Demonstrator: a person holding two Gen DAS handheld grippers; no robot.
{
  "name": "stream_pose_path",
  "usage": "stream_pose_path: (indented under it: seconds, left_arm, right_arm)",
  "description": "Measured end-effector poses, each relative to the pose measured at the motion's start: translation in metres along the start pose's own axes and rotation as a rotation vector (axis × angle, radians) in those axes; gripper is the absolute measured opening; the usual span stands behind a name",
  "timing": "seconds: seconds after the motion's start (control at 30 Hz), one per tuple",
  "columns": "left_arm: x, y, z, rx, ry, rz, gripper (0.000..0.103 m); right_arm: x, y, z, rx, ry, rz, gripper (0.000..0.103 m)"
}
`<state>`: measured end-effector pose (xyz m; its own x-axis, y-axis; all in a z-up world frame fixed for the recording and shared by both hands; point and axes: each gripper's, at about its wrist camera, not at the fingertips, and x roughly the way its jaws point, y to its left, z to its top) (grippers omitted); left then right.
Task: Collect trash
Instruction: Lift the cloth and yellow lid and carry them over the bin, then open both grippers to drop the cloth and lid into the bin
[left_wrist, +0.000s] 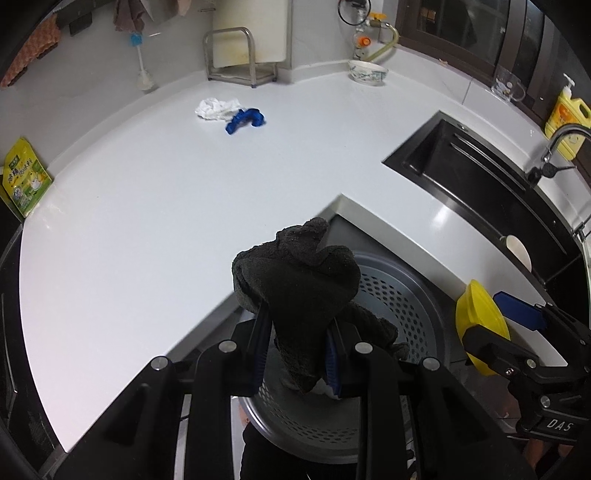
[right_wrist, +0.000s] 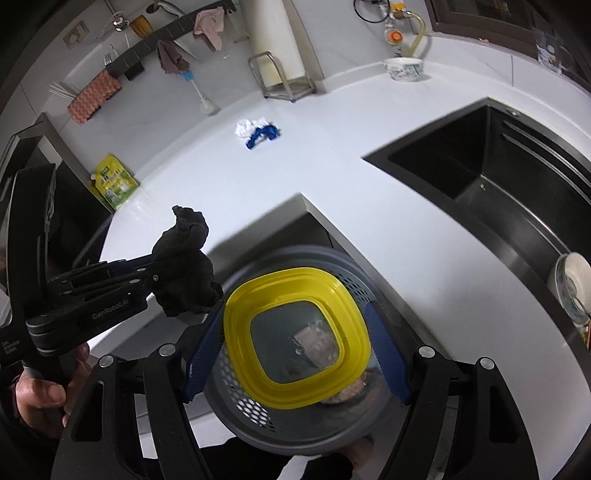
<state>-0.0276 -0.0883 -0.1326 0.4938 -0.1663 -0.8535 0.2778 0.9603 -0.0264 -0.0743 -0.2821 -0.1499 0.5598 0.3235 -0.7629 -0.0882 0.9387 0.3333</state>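
My left gripper is shut on a dark grey cloth that bunches above its fingers. It hangs over a grey perforated bin tucked in the counter's inner corner. My right gripper is shut on a yellow square plastic container, its blue pads pressed on two opposite sides, directly above the bin. In the right wrist view the left gripper and the cloth are to the left of the container. A crumpled white paper and a blue item lie far back on the white counter.
A black sink with a faucet is set into the counter on the right. A patterned bowl, a metal rack, a green pouch and a yellow soap bottle stand along the walls. A hand holds the left gripper's handle.
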Motion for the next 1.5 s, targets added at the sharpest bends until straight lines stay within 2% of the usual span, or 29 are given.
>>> stream_pose_path:
  seconds: [0.1, 0.43, 0.5, 0.57, 0.6, 1.07, 1.5]
  left_arm:
    - [0.007, -0.005, -0.007, 0.004, 0.021, 0.006, 0.026]
    - [0.017, -0.005, -0.02, -0.018, 0.065, 0.022, 0.029]
    - [0.014, -0.003, -0.021, -0.024, 0.056, 0.033, 0.037]
    - [0.01, -0.001, -0.02, -0.033, 0.036, 0.05, 0.06]
    - [0.008, 0.001, -0.02, -0.039, 0.027, 0.051, 0.062]
    - [-0.002, 0.009, -0.02, -0.072, 0.012, 0.085, 0.062]
    - [-0.024, 0.008, -0.011, -0.086, -0.036, 0.117, 0.065]
  right_arm:
    - [0.005, -0.006, -0.007, 0.003, 0.023, -0.018, 0.072]
    - [0.024, -0.009, -0.014, 0.004, 0.072, 0.006, 0.073]
    - [0.024, -0.008, -0.012, 0.003, 0.073, 0.015, 0.074]
    - [0.026, -0.007, -0.01, 0.0, 0.086, 0.023, 0.074]
    - [0.028, -0.007, -0.009, -0.002, 0.094, 0.024, 0.075]
    - [0.022, -0.007, -0.006, -0.015, 0.083, 0.041, 0.077]
    - [0.007, -0.007, 0.004, -0.025, 0.045, 0.073, 0.077]
